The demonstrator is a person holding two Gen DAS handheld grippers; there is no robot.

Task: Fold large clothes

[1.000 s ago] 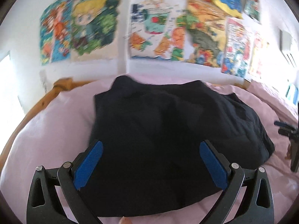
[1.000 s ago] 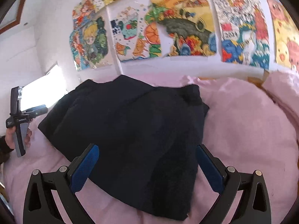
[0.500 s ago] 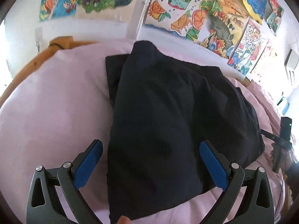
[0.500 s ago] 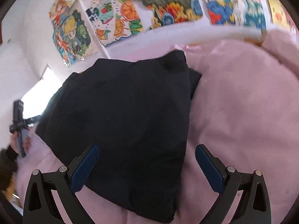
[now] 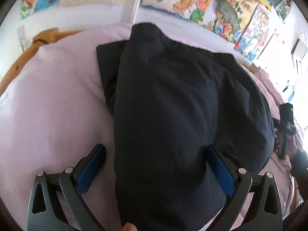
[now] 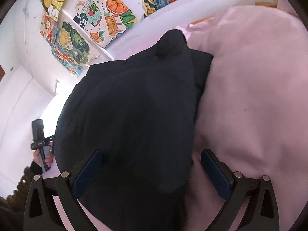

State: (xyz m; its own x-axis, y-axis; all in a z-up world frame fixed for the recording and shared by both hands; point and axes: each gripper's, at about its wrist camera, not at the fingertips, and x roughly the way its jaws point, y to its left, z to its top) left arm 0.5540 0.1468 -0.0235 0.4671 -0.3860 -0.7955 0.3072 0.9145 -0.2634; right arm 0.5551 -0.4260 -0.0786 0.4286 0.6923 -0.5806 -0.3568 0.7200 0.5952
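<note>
Spread wide on both tools, jaws gripping nothing. Left gripper (image 5: 156,170) poised low over the near hem of the dark navy garment (image 5: 173,115), one blue pad over bare pink bedsheet (image 5: 48,105), the other over cloth, straddling the garment's left edge: probably lined up to pinch that near corner. Right gripper (image 6: 152,172) mirroring it at the opposite side, left pad over fabric, right pad over sheet, bracketing the right edge of the same garment (image 6: 130,115). Judged as a two-corner pickup ahead of the next fold, with neither side pinched yet.

Farther out, lying heaped across the middle of the bed, already doubled at least once; a lower layer peeking out along the far left edge in the left view and far right edge in the right view, a raised bump at the far end toward the wall. Wrinkled, thick-looking, likely to sag unless lifted evenly from both corners.

Beyond, wooden bed frame (image 5: 46,36) at the mattress edge. On the wall behind, colourful cartoon posters (image 6: 115,9) taped in a row.
</note>
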